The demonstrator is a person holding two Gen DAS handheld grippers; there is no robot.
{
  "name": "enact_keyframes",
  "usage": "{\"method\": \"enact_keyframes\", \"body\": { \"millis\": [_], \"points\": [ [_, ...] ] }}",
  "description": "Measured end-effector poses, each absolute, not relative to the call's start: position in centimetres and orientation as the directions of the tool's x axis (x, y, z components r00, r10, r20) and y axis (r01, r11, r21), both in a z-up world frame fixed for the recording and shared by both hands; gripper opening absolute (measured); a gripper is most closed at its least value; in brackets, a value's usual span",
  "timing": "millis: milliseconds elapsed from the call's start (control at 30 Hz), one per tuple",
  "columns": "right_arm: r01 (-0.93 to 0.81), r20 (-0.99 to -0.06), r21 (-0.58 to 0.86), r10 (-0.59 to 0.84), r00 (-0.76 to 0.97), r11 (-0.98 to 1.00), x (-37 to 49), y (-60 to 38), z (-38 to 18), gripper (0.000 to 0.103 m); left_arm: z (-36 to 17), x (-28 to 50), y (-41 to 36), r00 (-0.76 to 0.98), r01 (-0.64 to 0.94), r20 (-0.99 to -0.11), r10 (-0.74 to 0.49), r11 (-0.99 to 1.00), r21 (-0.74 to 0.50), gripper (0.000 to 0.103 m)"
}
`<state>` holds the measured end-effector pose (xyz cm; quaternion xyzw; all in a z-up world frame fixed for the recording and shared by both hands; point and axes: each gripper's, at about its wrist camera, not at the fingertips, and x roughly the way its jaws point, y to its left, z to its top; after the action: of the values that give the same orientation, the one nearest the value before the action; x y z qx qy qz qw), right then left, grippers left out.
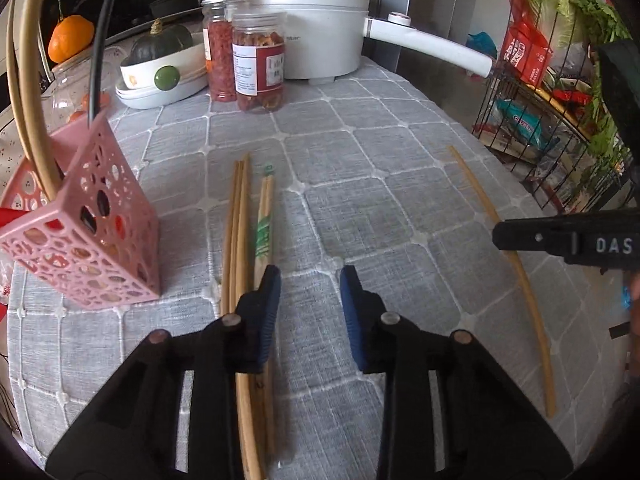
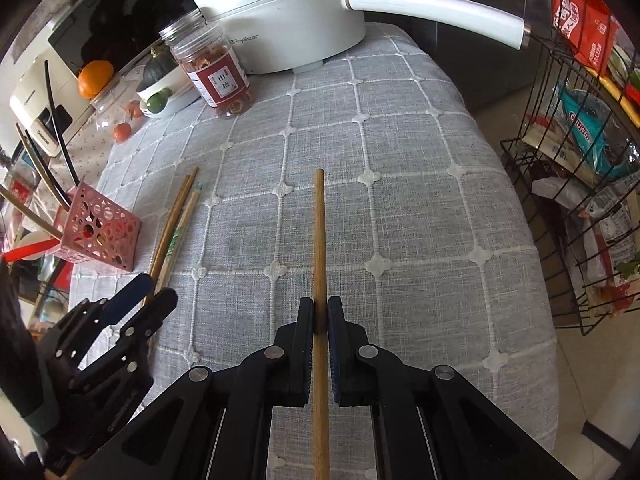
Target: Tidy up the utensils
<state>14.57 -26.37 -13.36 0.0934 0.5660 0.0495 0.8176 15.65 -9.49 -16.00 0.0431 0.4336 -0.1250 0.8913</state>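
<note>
While right hand-held gripper [image 2: 320,316] clamps a slim wooden chopstick [image 2: 319,240], left hand-held gripper [image 1: 310,280] gapes.

Table [image 2: 400,208] covered by grey cloth, white stitched grid pattern. White electric pot [image 1: 304,20] with long handle at far edge. Two clear jars [image 1: 244,60] of dried food beside pot. White dish [image 1: 160,80] holding dark green squash to left; orange [image 1: 70,38] behind it. Black wire rack [image 2: 568,184] right of table, stocked with packaged goods and leafy greens. Grey cabinet panel behind pot. Pale floor visible under rack. Daylight even, soft.
</note>
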Motion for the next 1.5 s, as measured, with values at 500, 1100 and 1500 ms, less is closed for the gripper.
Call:
{"method": "enact_keyframes", "body": {
  "millis": [500, 1100, 1500],
  "points": [
    [0.047, -0.918, 0.244, 0.215, 0.333, 0.969, 15.0, -26.9, -14.0, 0.007, -16.7, 18.6, -10.0, 0.573, 0.232, -0.804, -0.158, 0.972, -0.026, 0.033],
    [0.049, -0.918, 0.250, 0.221, 0.328, 0.967, 15.0, -26.8, -14.0, 0.007, -16.7, 20.0, -9.9, 0.561, 0.214, -0.815, -0.145, 0.976, -0.027, 0.033],
    [0.048, -0.918, 0.253, 0.224, 0.329, 0.966, 15.1, -26.7, -14.0, 0.007, -16.8, 19.2, -10.7, 0.580, 0.247, -0.804, -0.132, 0.969, 0.018, 0.033]
  ]
}}
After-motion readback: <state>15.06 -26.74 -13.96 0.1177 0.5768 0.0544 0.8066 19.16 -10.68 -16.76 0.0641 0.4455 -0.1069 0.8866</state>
